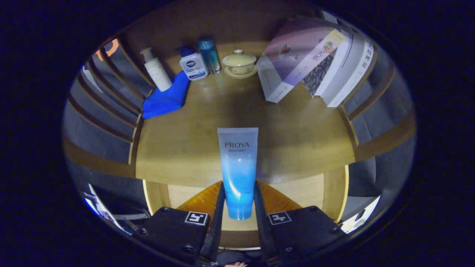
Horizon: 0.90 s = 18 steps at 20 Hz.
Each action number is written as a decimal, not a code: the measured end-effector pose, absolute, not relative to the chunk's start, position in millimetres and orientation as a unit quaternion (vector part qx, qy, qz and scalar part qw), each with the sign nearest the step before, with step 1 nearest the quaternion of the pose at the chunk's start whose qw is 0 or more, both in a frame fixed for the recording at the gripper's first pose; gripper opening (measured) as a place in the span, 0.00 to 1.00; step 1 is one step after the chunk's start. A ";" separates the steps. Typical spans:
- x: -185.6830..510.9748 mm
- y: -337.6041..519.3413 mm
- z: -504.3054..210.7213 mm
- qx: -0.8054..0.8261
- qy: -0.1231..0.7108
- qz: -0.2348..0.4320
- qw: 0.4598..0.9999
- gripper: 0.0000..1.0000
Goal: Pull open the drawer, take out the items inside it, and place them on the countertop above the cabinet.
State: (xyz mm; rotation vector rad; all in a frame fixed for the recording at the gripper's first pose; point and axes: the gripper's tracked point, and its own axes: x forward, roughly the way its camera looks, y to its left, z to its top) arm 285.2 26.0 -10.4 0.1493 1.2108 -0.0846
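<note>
A blue-and-white cosmetic tube [238,170] stands upright between my fingers, cap end down, with my gripper [238,202] shut on its lower part. It hangs above the front edge of the wooden countertop [297,141]. Below it the drawer [304,191] is pulled open, showing a pale wooden bottom and an orange item [276,200] lying inside, partly hidden by my fingers and the tube.
At the back of the countertop stand a white pump bottle [156,74], a blue-capped white bottle [193,65], a teal bottle [209,55] and a lidded cream cup on a saucer [239,63]. A blue cloth [166,98] lies back left. Leaning books [315,63] fill the back right.
</note>
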 end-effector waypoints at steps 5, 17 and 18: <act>314.5 23.3 -26.1 0.073 0.572 -0.044 0.816 0.46; 326.6 14.7 -28.4 0.065 0.560 -0.053 0.824 0.63; 325.1 15.6 -25.7 0.064 0.559 -0.046 0.825 0.62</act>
